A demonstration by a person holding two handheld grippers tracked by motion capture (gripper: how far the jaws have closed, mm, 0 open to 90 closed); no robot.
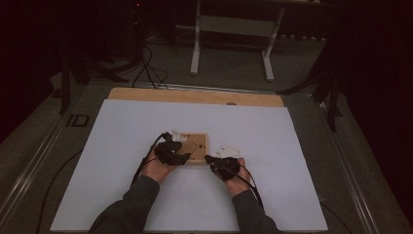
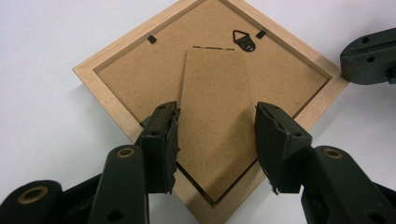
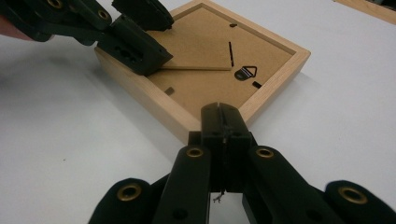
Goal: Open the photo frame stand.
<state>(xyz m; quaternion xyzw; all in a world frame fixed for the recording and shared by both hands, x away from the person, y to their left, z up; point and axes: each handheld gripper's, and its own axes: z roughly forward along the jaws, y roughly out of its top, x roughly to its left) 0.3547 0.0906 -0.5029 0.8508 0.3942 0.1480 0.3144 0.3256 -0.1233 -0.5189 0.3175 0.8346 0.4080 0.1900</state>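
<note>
A light wooden picture frame (image 1: pixel 194 146) lies face down on the white table top (image 1: pixel 122 146), with its brown backboard up. The frame (image 2: pixel 107 60) has a fold-out stand (image 2: pixel 215 84) and a black triangular hanger (image 2: pixel 243 39). My left gripper (image 2: pixel 215 112) is open, its two pads close on either side of the stand. From the left in the high view, the left gripper (image 1: pixel 185 153) reaches over the frame. My right gripper (image 3: pixel 223 109) is shut with nothing in it, tips against the near corner of the frame (image 3: pixel 140 93). There the left gripper (image 3: pixel 161 39) sits over the stand (image 3: pixel 196 67).
The white sheet spreads wide around the frame on all sides. A bare wooden strip (image 1: pixel 195 96) runs along the table's far edge. Beyond it stand white table legs (image 1: pixel 196 44) and black cables (image 1: pixel 151 73) on the dark floor.
</note>
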